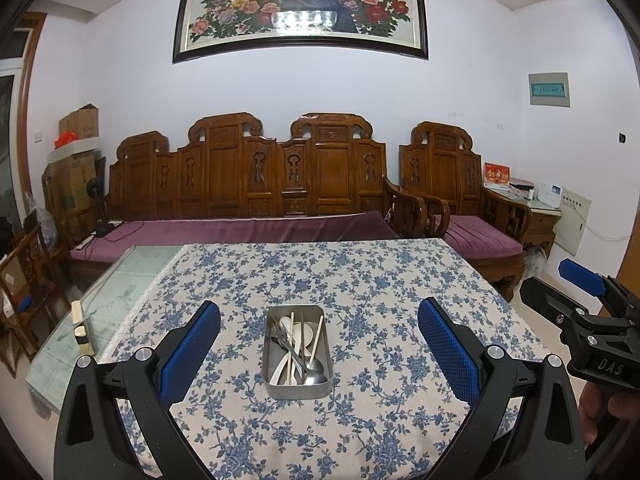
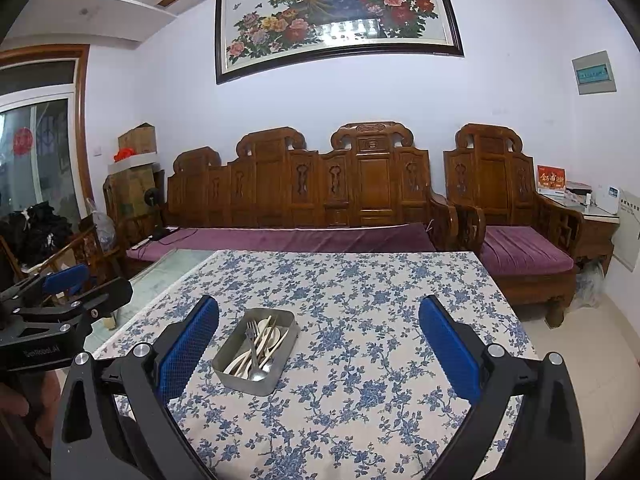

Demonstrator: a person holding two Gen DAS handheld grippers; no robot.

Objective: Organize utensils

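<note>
A rectangular metal tin (image 1: 276,390) (image 2: 230,378) lies on the blue-flowered tablecloth (image 1: 360,280) (image 2: 360,320). Inside it are a metal fork (image 1: 280,340) (image 2: 252,334), a metal spoon (image 1: 314,372) (image 2: 257,376), white plastic spoons (image 1: 306,334) (image 2: 270,330) and pale chopsticks (image 1: 317,336) (image 2: 278,344), all jumbled together. My left gripper (image 1: 319,316) hangs wide open above the near side of the table, the tin centred between its blue pads. My right gripper (image 2: 319,314) is also wide open, with the tin ahead and toward its left finger. Neither holds anything.
The cloth ends at the left, where a bare glass tabletop (image 1: 100,312) carries a small wooden block (image 1: 82,330). Behind the table stand a carved wooden sofa (image 1: 248,184) and armchair (image 1: 460,200) with purple cushions. The other gripper shows at each view's edge (image 1: 592,320) (image 2: 48,312).
</note>
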